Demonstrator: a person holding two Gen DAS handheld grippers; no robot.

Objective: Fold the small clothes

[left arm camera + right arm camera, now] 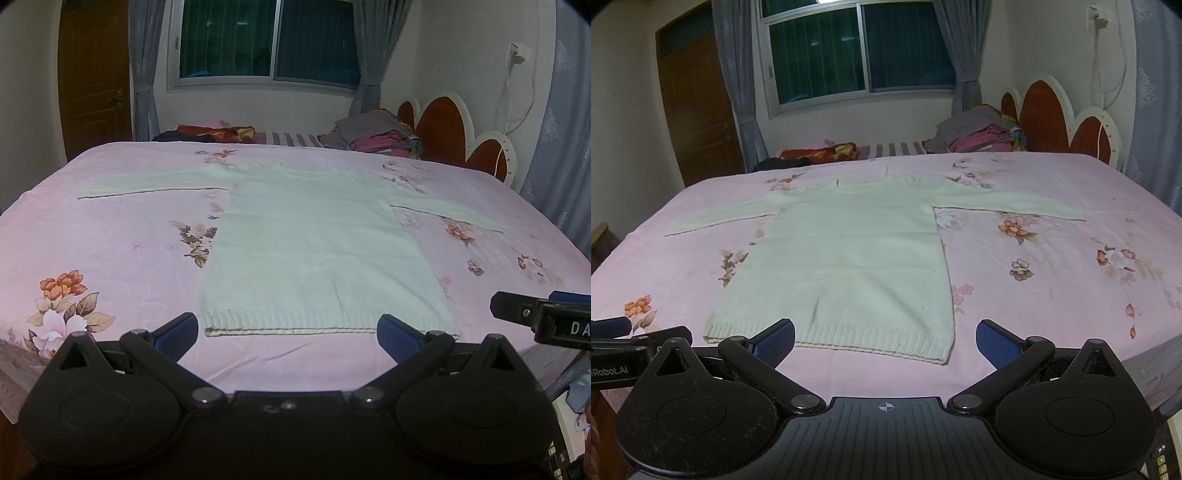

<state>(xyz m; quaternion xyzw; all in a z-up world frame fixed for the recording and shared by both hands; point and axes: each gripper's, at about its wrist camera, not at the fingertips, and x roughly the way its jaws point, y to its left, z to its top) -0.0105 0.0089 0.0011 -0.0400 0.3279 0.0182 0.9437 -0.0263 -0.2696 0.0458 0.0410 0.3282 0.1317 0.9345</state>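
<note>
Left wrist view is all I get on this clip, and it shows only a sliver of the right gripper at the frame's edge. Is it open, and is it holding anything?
Observer: Open. The right gripper has its fingers spread wide and holds nothing, at the near hem of the white sweater.
Operator: The hem's right corner is half hidden for me. Is it flat?
Observer: Yes, it lies flat on the pink bedsheet, with neither finger on it.
</note>
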